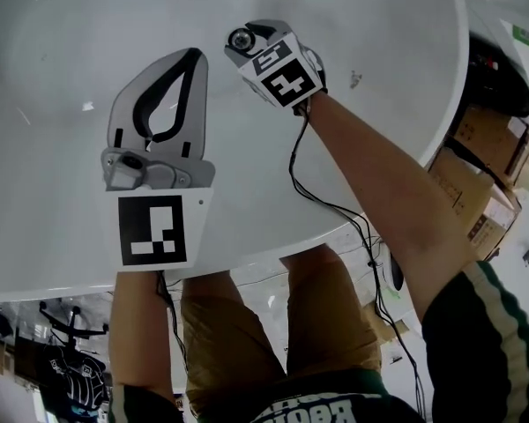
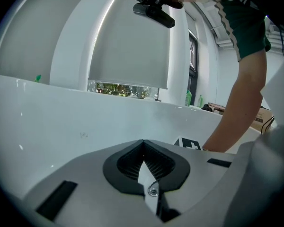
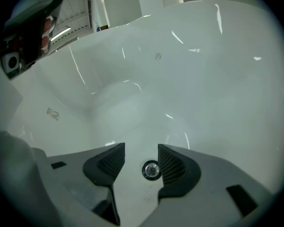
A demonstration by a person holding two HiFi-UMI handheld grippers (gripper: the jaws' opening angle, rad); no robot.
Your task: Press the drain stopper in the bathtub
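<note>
The round chrome drain stopper (image 3: 151,170) sits in the floor of the white bathtub (image 3: 203,79). My right gripper (image 3: 141,151) hangs well above it, pointing steeply down, open, with nothing between its ribbed black pads (image 3: 172,164); the stopper shows in the gap between them. In the head view only its marker cube (image 1: 280,67) shows, over the middle of the bathtub (image 1: 62,33), and the jaws are hidden beneath. My left gripper (image 1: 190,58) is held above the tub's near side, shut and empty. The left gripper (image 2: 143,144) has its pads meeting at the tips.
The tub's near rim (image 1: 247,258) runs in front of the person's legs in brown shorts (image 1: 273,324). A black cable (image 1: 335,205) hangs from the right gripper. Cardboard boxes (image 1: 489,161) stand beside the tub at the right. Green bottles (image 2: 188,98) stand beyond the far rim.
</note>
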